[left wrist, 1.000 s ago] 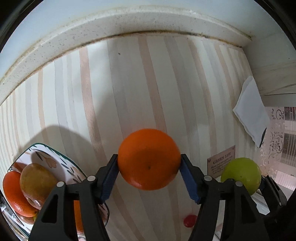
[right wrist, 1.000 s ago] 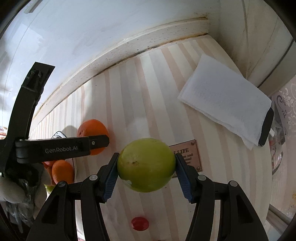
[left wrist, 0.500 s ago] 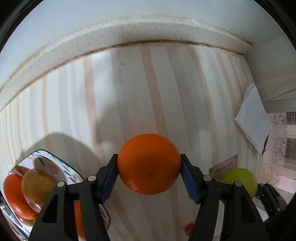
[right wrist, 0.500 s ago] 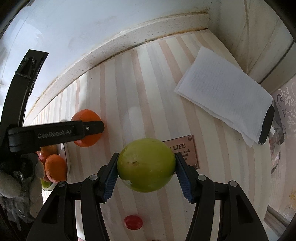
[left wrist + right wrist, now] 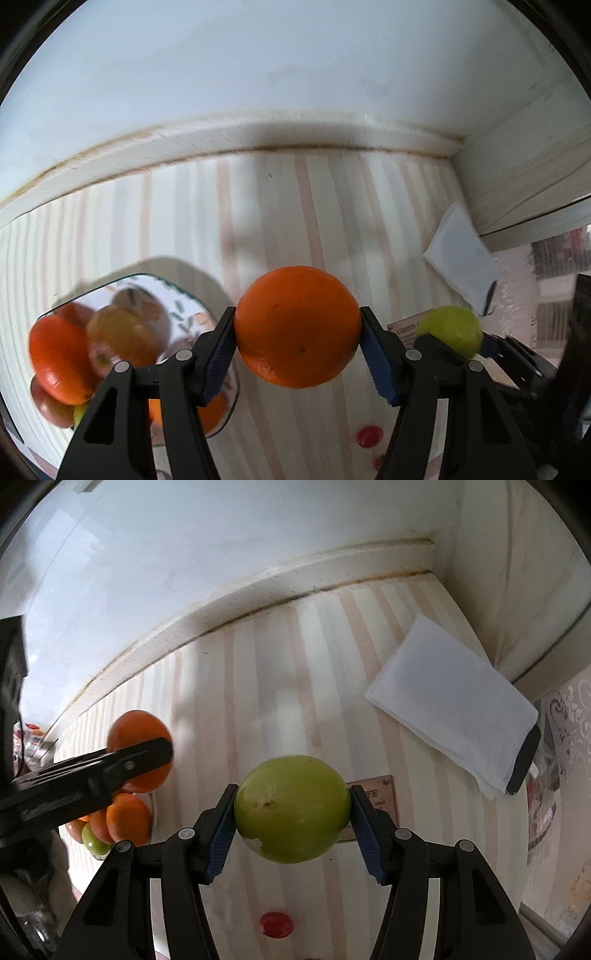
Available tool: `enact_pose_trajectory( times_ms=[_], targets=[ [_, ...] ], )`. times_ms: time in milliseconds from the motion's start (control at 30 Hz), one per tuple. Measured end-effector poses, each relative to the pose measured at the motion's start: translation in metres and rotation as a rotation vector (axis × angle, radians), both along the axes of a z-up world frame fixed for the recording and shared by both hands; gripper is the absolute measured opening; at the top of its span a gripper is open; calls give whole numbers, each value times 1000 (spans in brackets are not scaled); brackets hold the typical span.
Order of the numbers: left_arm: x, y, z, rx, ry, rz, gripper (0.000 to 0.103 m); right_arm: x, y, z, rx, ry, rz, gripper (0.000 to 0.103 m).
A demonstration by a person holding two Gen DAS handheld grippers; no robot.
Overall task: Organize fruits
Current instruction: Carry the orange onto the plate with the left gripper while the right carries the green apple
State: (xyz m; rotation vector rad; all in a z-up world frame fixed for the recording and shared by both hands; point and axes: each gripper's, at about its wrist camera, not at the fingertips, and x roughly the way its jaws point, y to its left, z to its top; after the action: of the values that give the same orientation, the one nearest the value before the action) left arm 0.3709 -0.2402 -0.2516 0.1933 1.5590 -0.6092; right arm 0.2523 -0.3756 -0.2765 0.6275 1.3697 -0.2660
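Our left gripper (image 5: 297, 332) clamps an orange (image 5: 297, 326) above the striped counter (image 5: 258, 206); our right gripper (image 5: 292, 810) grips a green fruit (image 5: 292, 808). At eight o'clock in the left view we see the plate (image 5: 184, 301) of fruit, a white cloth (image 5: 450, 709) at two o'clock, a small red thing (image 5: 276, 924) at six.

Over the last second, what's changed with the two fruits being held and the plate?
The left gripper has lifted and tilted, carrying the orange: more wall now shows, and the plate of fruit has slid further into view beneath it. In the right wrist view the orange sits higher than before. Unchanged: the right gripper grips the green fruit in much the same place; nothing was let go; the white cloth hasn't moved.
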Motion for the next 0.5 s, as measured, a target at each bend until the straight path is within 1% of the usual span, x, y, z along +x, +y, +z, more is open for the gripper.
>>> enact_pose_trajectory(
  times_ms=[67,167,233,300,367,500],
  targets=[
    [3,16,18,-26,-23,23,61,6,7,6,9,-17,21,61],
    [3,26,40,-56,-56,64,61,19,23,14,23,-42,61,61],
    [6,50,56,-70,-79,98,61,29,35,18,37,-57,92,61],
    [12,76,71,-65,-103,132,61,39,48,20,52,-68,120,61],
    [20,94,78,-51,-118,158,61,52,63,21,70,-79,150,61],
    [35,143,82,1,-138,239,61,81,94,18,100,-94,215,61]
  ],
)
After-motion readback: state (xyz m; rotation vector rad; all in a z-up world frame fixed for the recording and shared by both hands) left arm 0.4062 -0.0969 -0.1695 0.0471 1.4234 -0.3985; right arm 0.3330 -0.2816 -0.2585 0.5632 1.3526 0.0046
